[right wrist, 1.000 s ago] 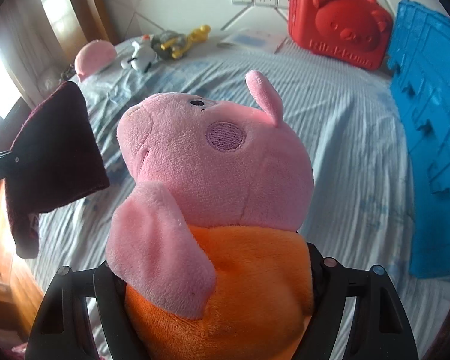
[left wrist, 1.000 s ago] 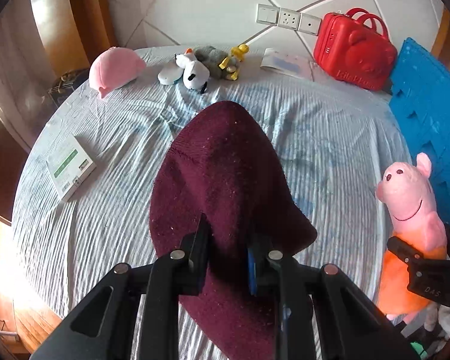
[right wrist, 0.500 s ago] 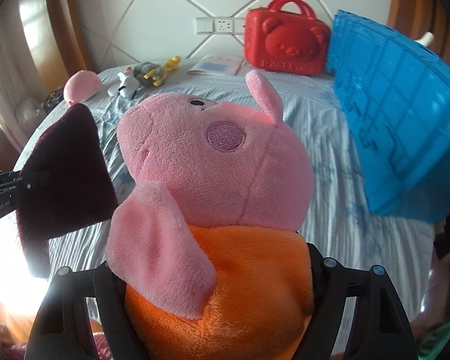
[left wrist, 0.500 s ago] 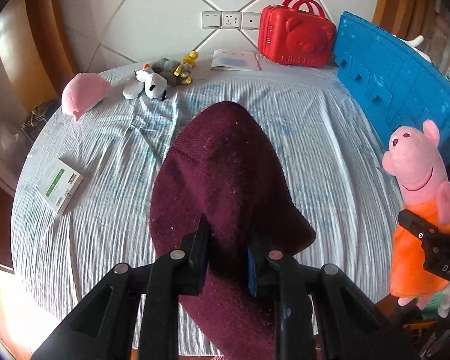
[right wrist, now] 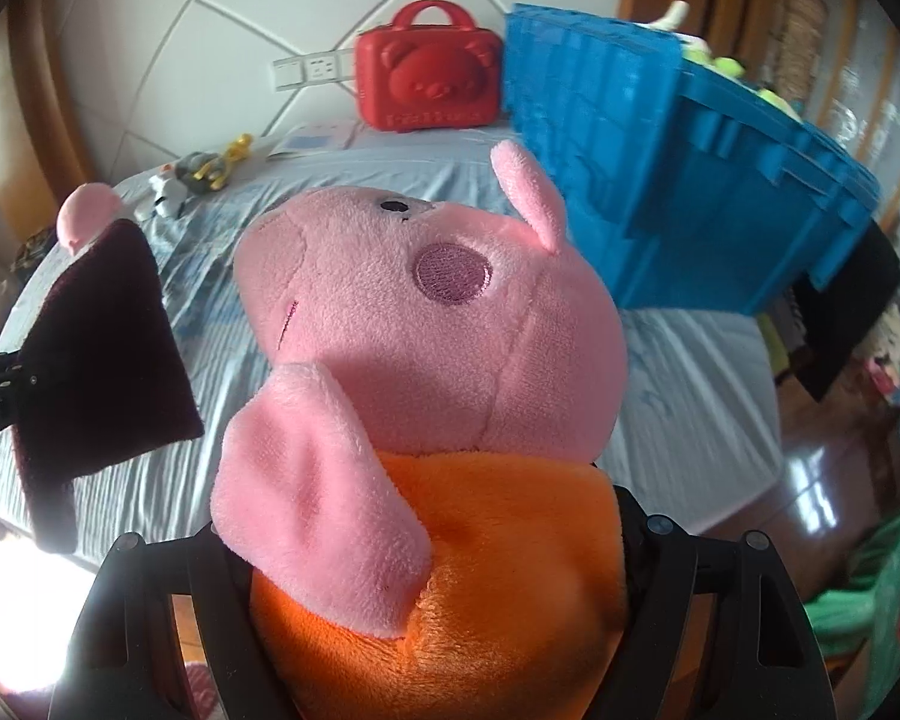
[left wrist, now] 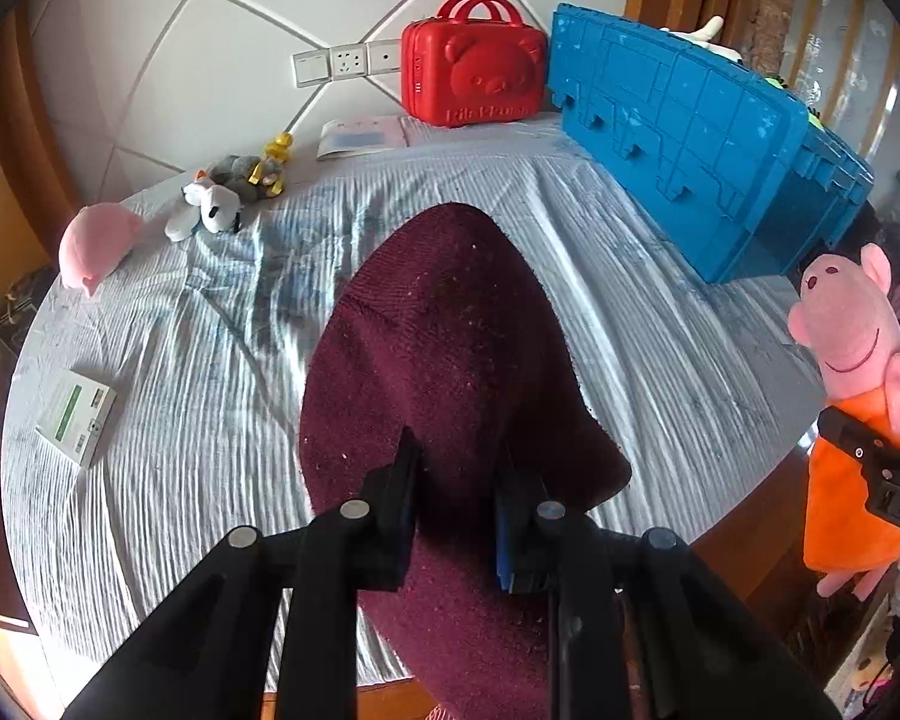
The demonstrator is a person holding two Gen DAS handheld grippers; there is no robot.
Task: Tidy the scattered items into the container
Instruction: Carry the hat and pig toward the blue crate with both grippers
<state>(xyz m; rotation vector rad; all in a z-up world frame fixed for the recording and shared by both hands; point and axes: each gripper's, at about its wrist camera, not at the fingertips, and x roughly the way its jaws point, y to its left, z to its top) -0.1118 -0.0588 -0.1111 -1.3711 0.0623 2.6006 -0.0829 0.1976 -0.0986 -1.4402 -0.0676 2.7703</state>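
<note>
My left gripper [left wrist: 456, 468] is shut on a dark maroon knit hat [left wrist: 450, 348] that hangs above the bed; the same hat [right wrist: 96, 324] shows at the left of the right wrist view. My right gripper [right wrist: 432, 552] is shut on the orange body of a pink pig plush [right wrist: 426, 324], held upright above the bed's near edge. In the left wrist view that pig plush [left wrist: 858, 360] hangs at the far right. The blue crate [left wrist: 690, 138] stands on the bed's right side, with soft things showing over its top; the crate [right wrist: 660, 180] is just beyond the pig.
On the bed sheet [left wrist: 180, 360] lie a pink plush [left wrist: 96, 240], a white-and-black plush with a grey-and-yellow toy [left wrist: 228, 192], a small white-green box [left wrist: 78, 414] and a booklet [left wrist: 360, 135]. A red bear case [left wrist: 471, 75] stands against the headboard. Clothes lie on the floor [right wrist: 870, 420] to the right.
Both grippers have risen and swung toward the right with their loads. The blue crate now fills more of both views, and the floor beside the bed has come into sight.
</note>
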